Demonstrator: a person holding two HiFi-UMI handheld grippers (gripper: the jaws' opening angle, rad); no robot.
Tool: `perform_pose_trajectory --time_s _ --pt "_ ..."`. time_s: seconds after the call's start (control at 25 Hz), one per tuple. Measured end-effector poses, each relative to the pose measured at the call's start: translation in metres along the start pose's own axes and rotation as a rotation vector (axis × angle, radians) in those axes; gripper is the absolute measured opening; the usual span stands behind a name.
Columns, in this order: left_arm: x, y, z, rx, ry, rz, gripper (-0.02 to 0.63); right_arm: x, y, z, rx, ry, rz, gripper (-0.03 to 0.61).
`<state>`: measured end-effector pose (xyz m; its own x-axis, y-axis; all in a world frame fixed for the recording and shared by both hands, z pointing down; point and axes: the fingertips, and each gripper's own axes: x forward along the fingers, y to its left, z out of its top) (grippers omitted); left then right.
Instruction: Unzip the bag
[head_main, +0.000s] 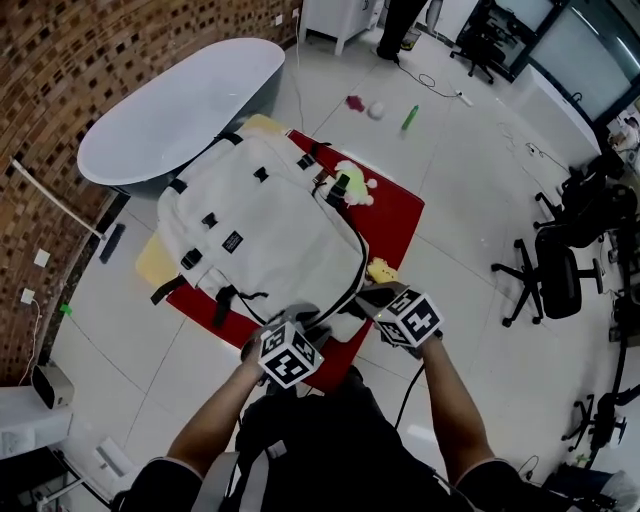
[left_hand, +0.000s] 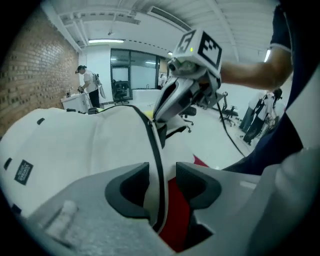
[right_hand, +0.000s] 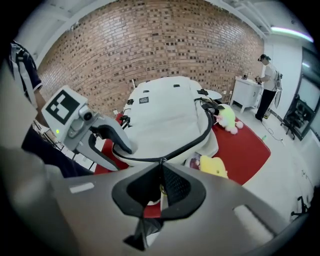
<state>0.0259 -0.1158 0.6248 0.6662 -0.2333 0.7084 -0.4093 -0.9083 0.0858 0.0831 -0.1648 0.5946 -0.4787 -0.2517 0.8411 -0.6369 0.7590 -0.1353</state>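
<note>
Right gripper (right_hand: 161, 176) pinches what seems the zipper pull (right_hand: 161, 188); my spread left gripper (left_hand: 162, 186) should clamp the bag (left_hand: 75, 150) before I tug.

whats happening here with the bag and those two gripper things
A person is working on a white backpack lying on a red mat. The right hand-held gripper is shut on the zipper pull at the bag's near edge. The left hand-held gripper is open, its jaws straddling the zippered edge without pressing it.

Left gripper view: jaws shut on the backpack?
No, the left gripper stands open, the zipper line of the backpack passing between its jaws.
</note>
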Motion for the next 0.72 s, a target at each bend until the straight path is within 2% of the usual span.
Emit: perform_pose_trajectory --time_s 0.04,0.08,0.24,0.52,0.72 --pt "0.003 0.004 -0.006 0.019 0.018 0.034 0.172 -0.001 0.001 0.001 -0.001 0.005 0.005 0.020" --pt "0.004 0.006 -0.010 0.026 0.026 0.057 0.141 -0.001 0.002 0.002 -0.003 0.013 0.009 0.019" --pt "0.003 0.009 -0.003 -0.014 0.001 0.059 0.065 -0.006 0.001 0.009 -0.009 0.031 0.004 0.018" --pt "-0.008 0.011 0.023 -0.053 -0.084 0.057 0.054 -0.014 0.008 0.016 -0.024 0.062 0.037 0.018" --pt "-0.011 0.010 0.032 -0.039 -0.108 0.063 0.054 -0.010 0.046 0.015 0.020 0.034 0.152 0.018"
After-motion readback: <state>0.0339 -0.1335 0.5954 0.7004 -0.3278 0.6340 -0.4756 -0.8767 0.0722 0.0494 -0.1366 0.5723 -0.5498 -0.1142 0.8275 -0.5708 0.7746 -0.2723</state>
